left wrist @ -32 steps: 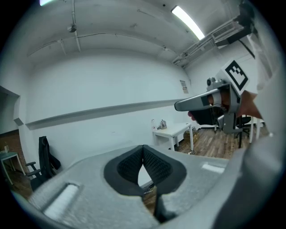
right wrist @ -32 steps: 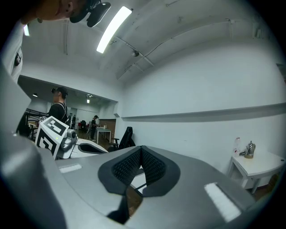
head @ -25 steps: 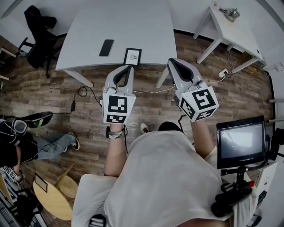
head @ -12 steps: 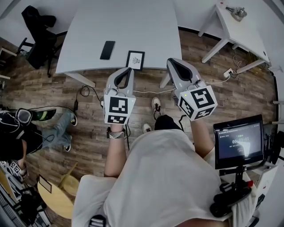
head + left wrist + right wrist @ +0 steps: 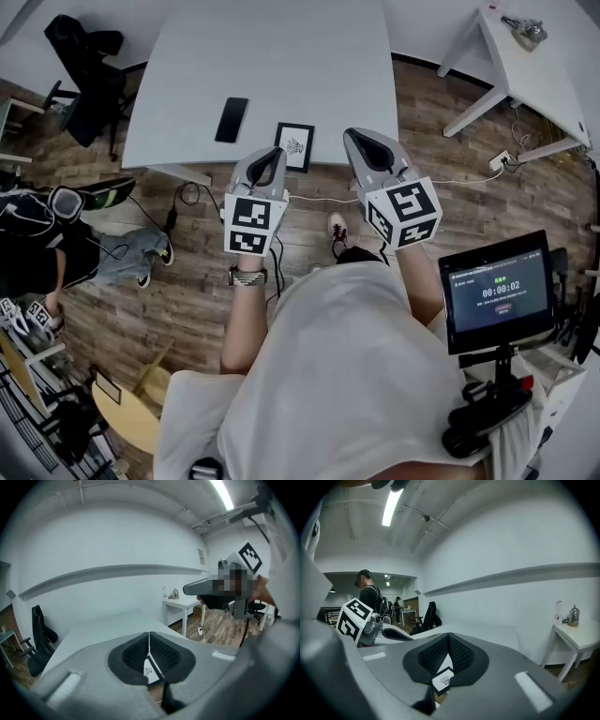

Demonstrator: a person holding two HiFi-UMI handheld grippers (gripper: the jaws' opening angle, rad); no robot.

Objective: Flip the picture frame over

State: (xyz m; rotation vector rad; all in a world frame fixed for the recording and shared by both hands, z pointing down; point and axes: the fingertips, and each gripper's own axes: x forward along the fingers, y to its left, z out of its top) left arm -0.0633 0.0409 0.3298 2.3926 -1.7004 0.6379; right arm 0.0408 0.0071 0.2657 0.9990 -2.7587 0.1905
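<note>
The picture frame [image 5: 294, 146] is small with a black border and a white print, and it lies face up near the front edge of the grey table [image 5: 281, 56]. Both grippers hang in the air in front of that edge, apart from the frame. My left gripper [image 5: 263, 159] is shut and empty, its tips just below and left of the frame. My right gripper [image 5: 359, 141] is shut and empty, to the frame's right. In the left gripper view the frame [image 5: 150, 672] shows below the shut jaws [image 5: 149, 634]. The right gripper view also shows the frame [image 5: 443, 680] under its jaws [image 5: 449, 637].
A black phone [image 5: 232, 119] lies on the table left of the frame. A black chair [image 5: 84, 66] stands at the table's left end, a white side table [image 5: 534, 66] at far right. A monitor on a stand [image 5: 497, 291] is beside me at right; a person [image 5: 56, 244] sits on the floor at left.
Both grippers have moved forward and down toward the table's front edge. The frame now lies closer to their tips. Both stayed shut.
</note>
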